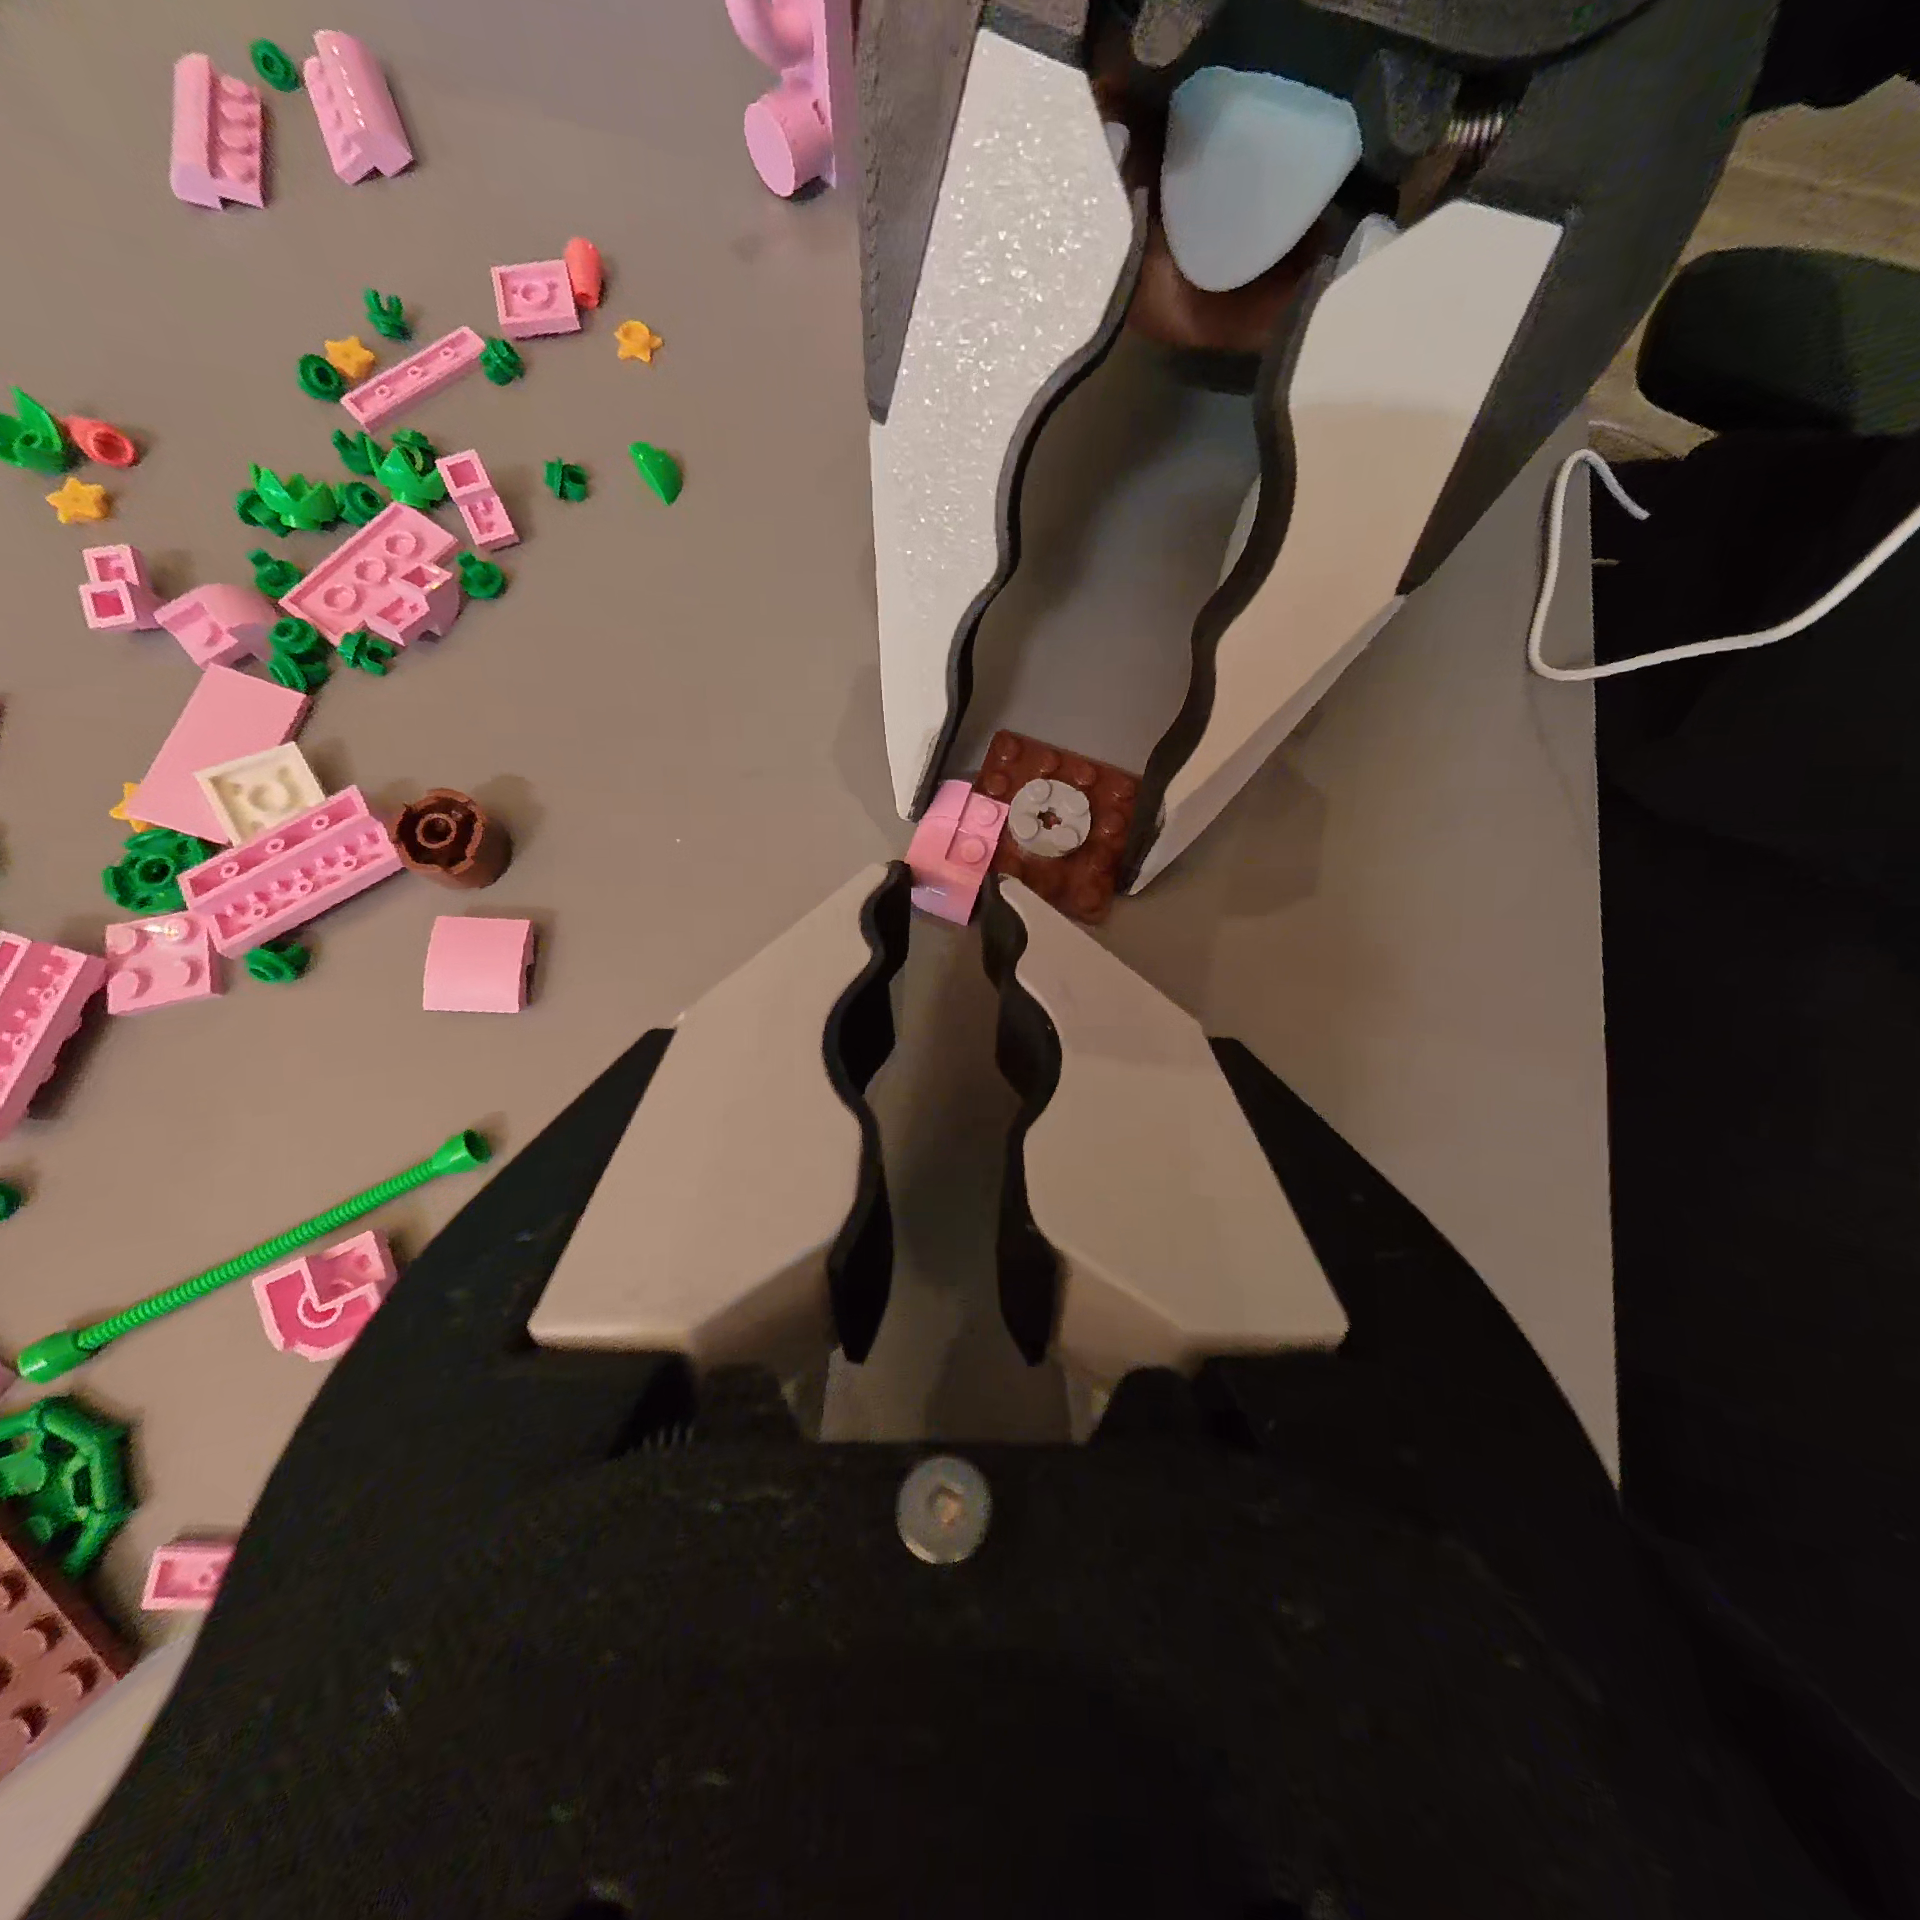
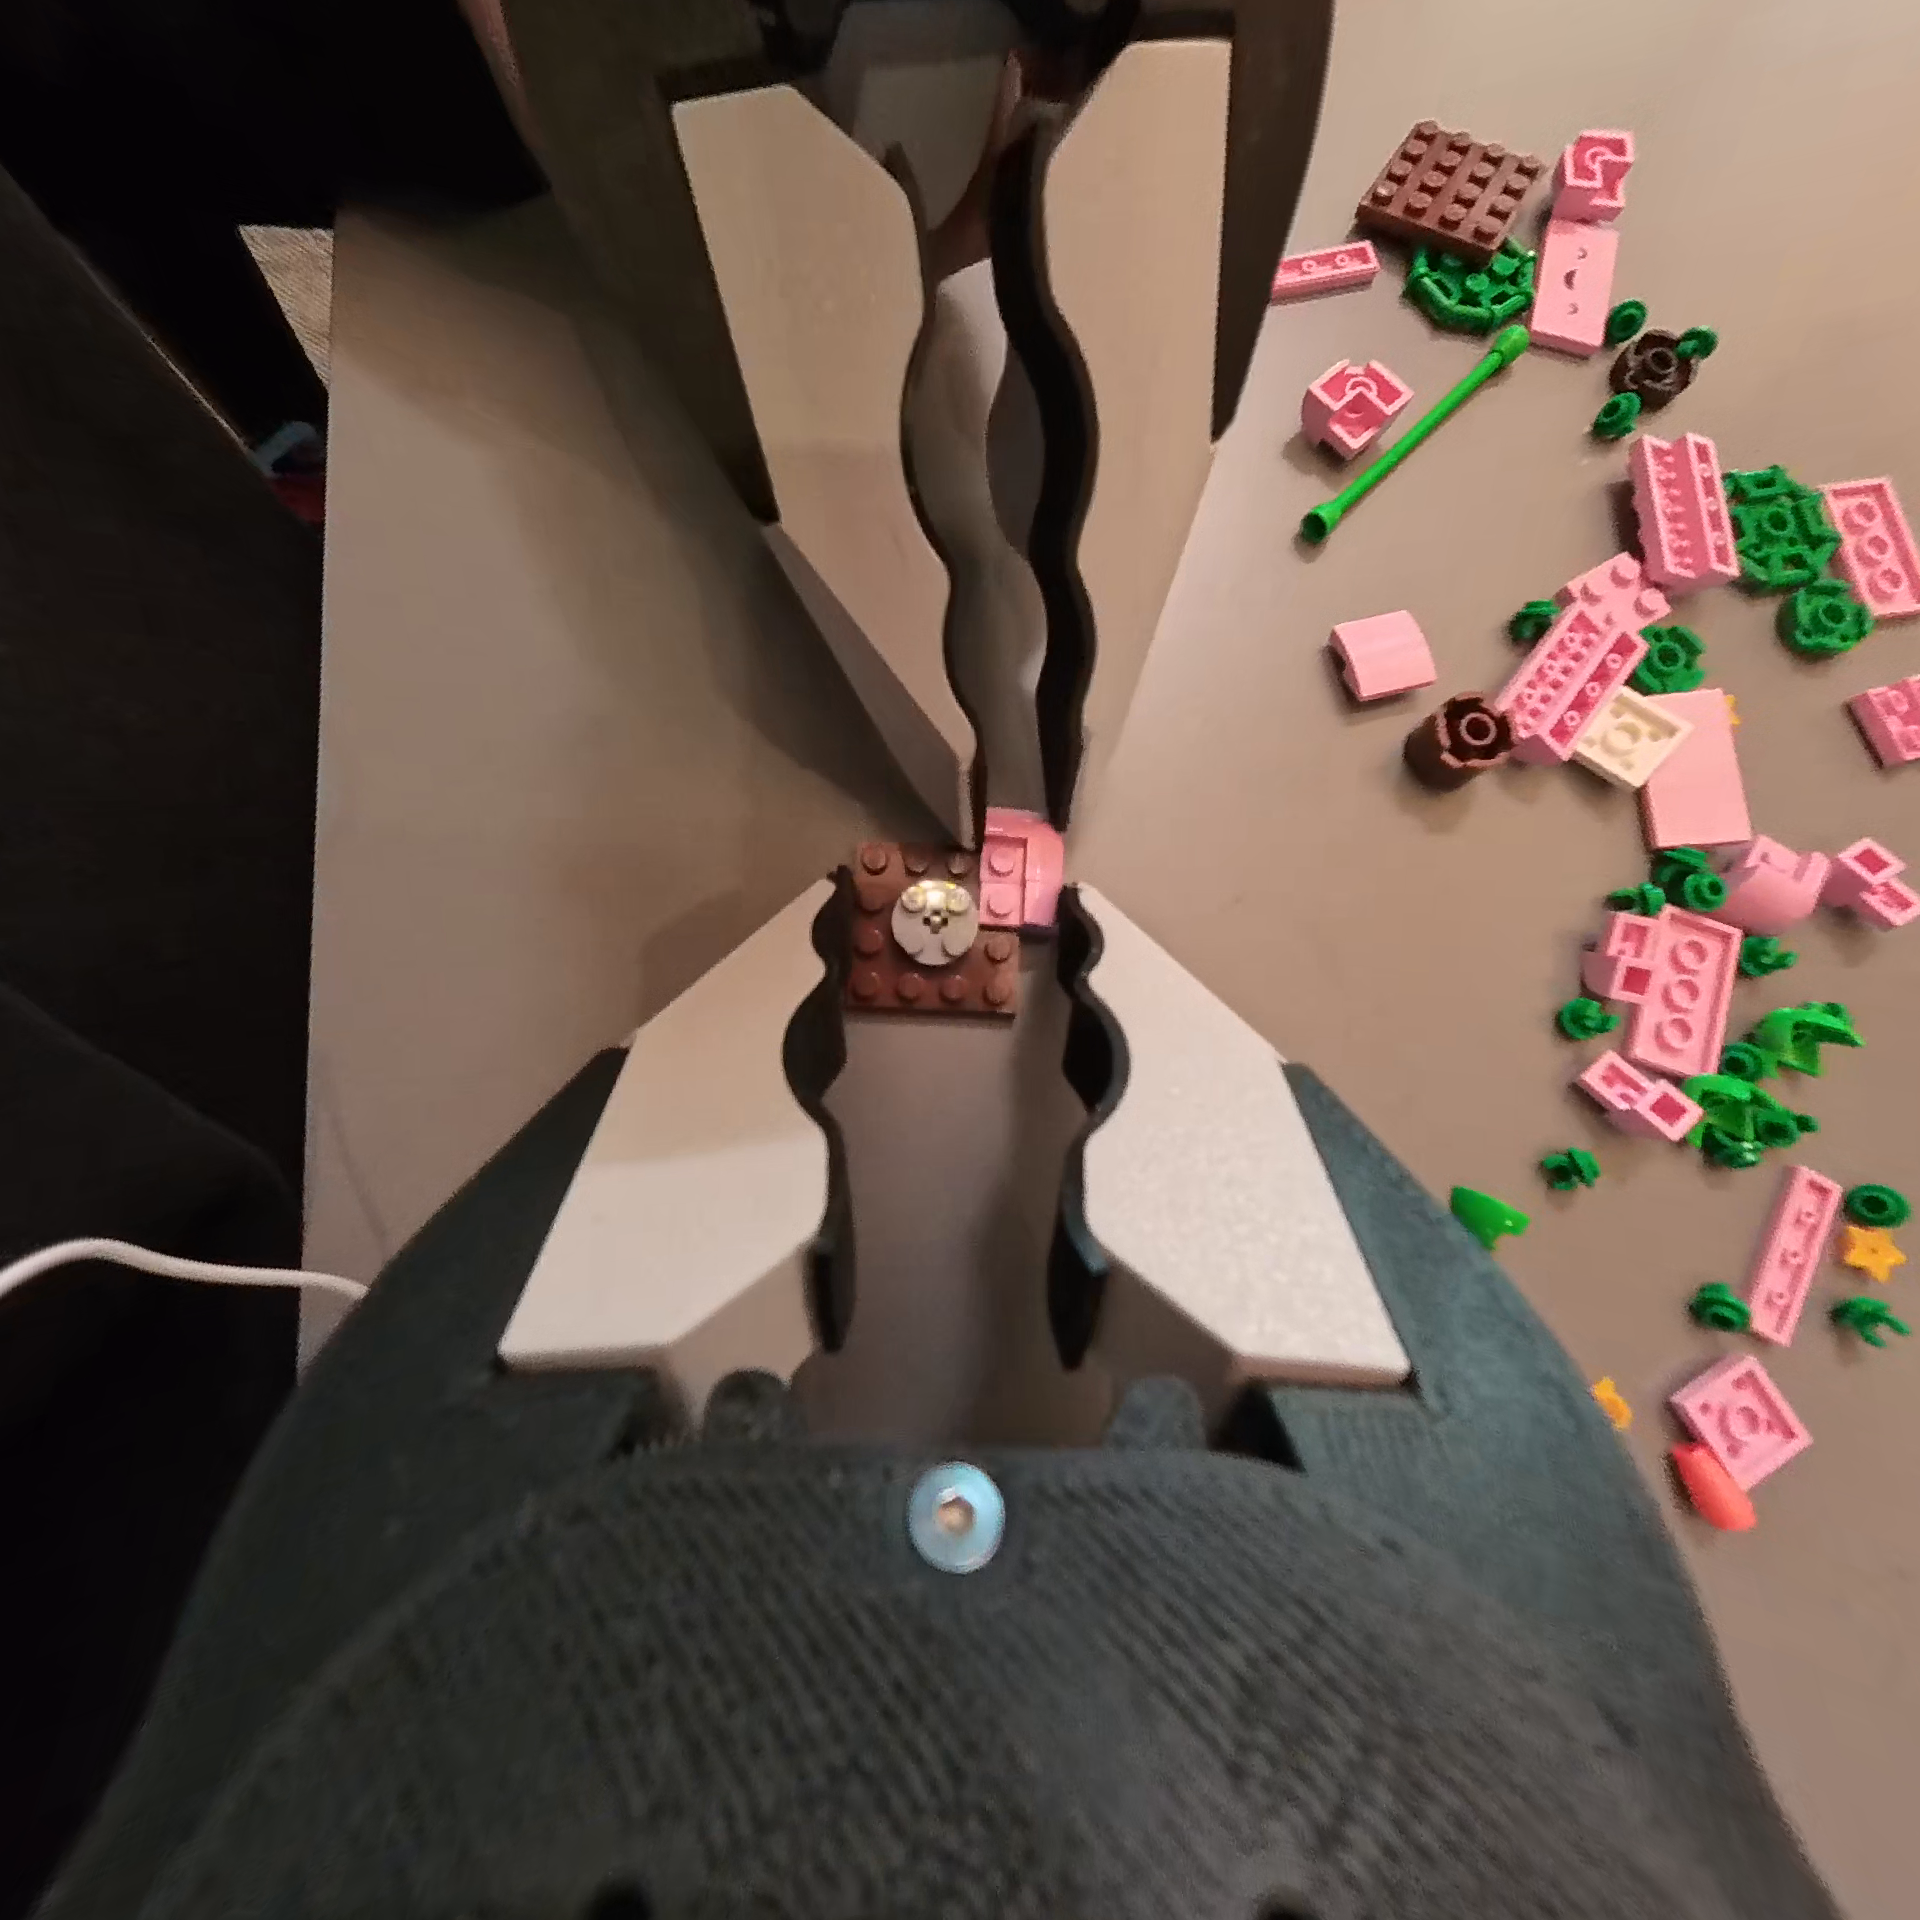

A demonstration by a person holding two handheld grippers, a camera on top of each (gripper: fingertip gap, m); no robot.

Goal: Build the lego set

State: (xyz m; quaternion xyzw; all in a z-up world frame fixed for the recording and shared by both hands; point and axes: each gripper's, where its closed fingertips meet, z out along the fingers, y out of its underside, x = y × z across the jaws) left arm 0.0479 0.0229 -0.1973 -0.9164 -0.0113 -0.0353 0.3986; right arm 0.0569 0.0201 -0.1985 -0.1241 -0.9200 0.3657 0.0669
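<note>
A small brown square plate (image 1: 1081, 883) (image 2: 935, 997) carries a grey round piece (image 1: 1049, 821) (image 2: 933, 920) at its middle. A pink brick (image 1: 951, 852) (image 2: 1013, 868) sits at one edge of the plate, studs up. My left gripper (image 1: 945, 888) is shut on the pink brick; in the right wrist view it (image 2: 1016, 826) comes in from the top. My right gripper (image 2: 951, 899) is closed on the two sides of the brown plate; in the left wrist view it (image 1: 1029, 842) comes in from the top. The two grippers face each other, tips nearly touching.
Loose pink, green, white and yellow pieces (image 1: 312, 582) (image 2: 1683, 831) lie spread over the grey table (image 1: 675, 644). Among them are a green flexible stem (image 1: 249, 1262), a brown round piece (image 1: 452, 836) and a larger brown plate (image 2: 1449, 187). The table edge (image 1: 1595, 935) and a white cable (image 1: 1662, 644) are close by.
</note>
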